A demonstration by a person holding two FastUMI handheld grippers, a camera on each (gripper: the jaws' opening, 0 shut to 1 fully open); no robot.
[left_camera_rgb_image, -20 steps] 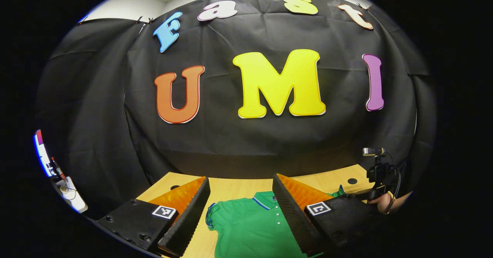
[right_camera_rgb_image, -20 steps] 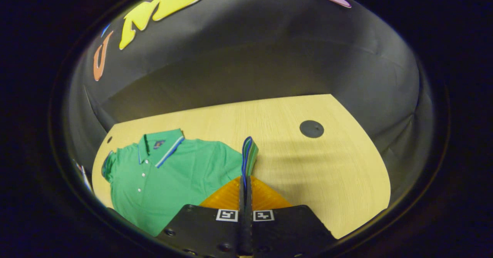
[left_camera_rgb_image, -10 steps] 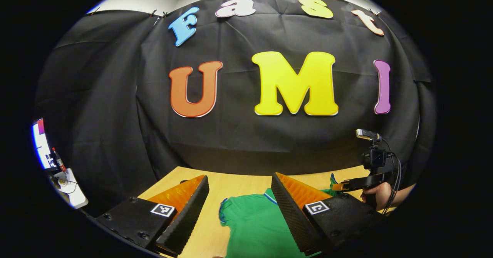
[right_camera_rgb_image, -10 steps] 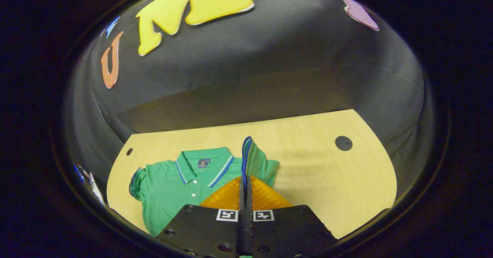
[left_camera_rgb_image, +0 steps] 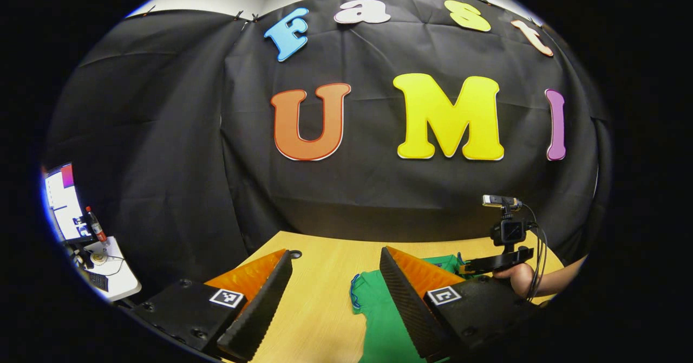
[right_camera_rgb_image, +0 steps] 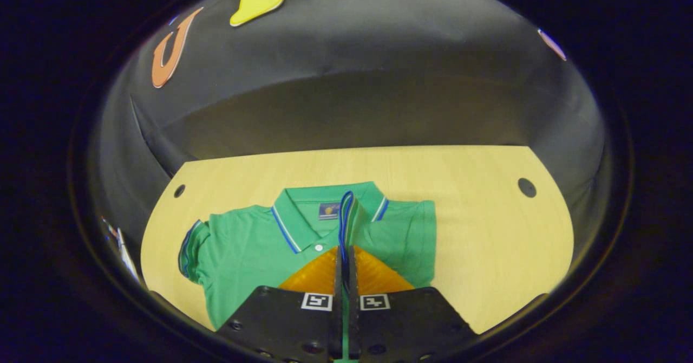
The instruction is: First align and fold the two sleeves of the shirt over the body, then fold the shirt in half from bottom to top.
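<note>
A green polo shirt with blue-trimmed collar lies flat on the wooden table. My right gripper is shut on the sleeve cuff, holding it upright over the shirt's collar and placket. The other sleeve lies spread out at the left. In the left gripper view my left gripper hovers open above the table with nothing between its fingers; the shirt lies just beyond its right finger. Farther right there, the right gripper is held by a hand.
Round cable holes sit in the table's far corners. A monitor and a small white stand with clutter are off the table to the left. Bare tabletop stretches left of the shirt.
My right gripper has carried the sleeve cuff from the shirt's outer edge inward, over the body to the collar. The left gripper has drifted left, staying open.
</note>
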